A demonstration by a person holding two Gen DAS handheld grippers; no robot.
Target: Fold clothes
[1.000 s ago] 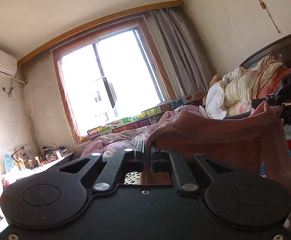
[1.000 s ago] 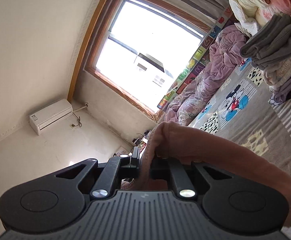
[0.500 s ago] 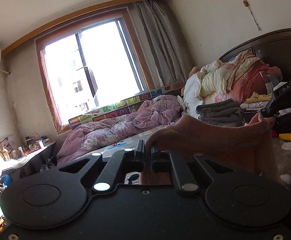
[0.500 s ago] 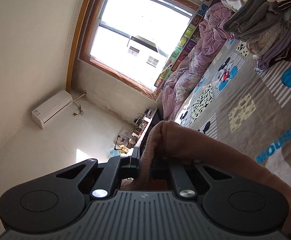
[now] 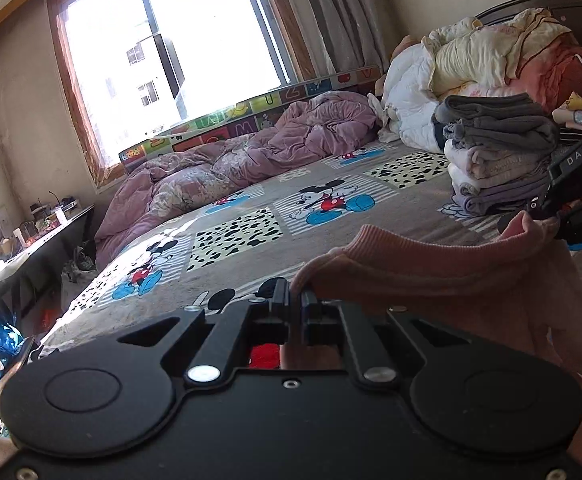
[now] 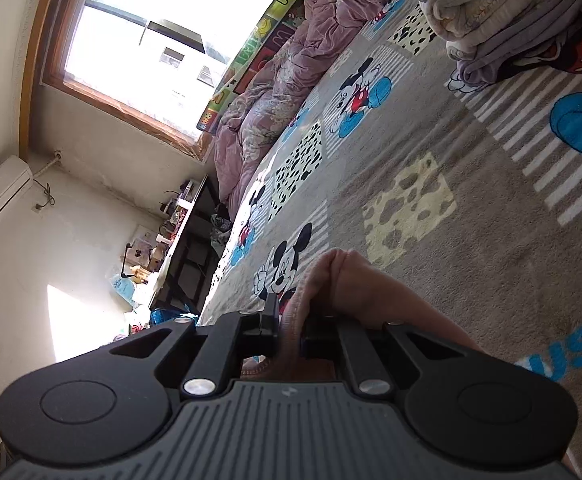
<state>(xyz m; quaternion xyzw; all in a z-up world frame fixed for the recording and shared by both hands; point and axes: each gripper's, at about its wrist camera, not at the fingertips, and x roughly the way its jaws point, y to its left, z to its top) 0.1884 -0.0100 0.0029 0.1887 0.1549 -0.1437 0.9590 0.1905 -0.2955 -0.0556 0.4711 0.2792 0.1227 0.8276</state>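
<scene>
A pink knit garment (image 5: 431,268) hangs stretched between my two grippers above the bed. My left gripper (image 5: 295,298) is shut on its ribbed edge at one end. My right gripper (image 6: 289,312) is shut on the other end of the pink garment (image 6: 355,284). In the left wrist view the right gripper (image 5: 547,216) shows at the right edge, pinching the cloth. The rest of the garment hangs down out of sight below the grippers.
The bed has a grey Mickey Mouse blanket (image 5: 315,216). A stack of folded grey and lilac clothes (image 5: 495,160) sits at the right. A crumpled purple duvet (image 5: 235,160) lies by the window. Piled quilts (image 5: 491,56) lean on the headboard. A cluttered desk (image 5: 23,240) stands at the left.
Both grippers have tilted and come down toward the bed with the pink garment still held between them. The bed surface now fills much more of both views.
</scene>
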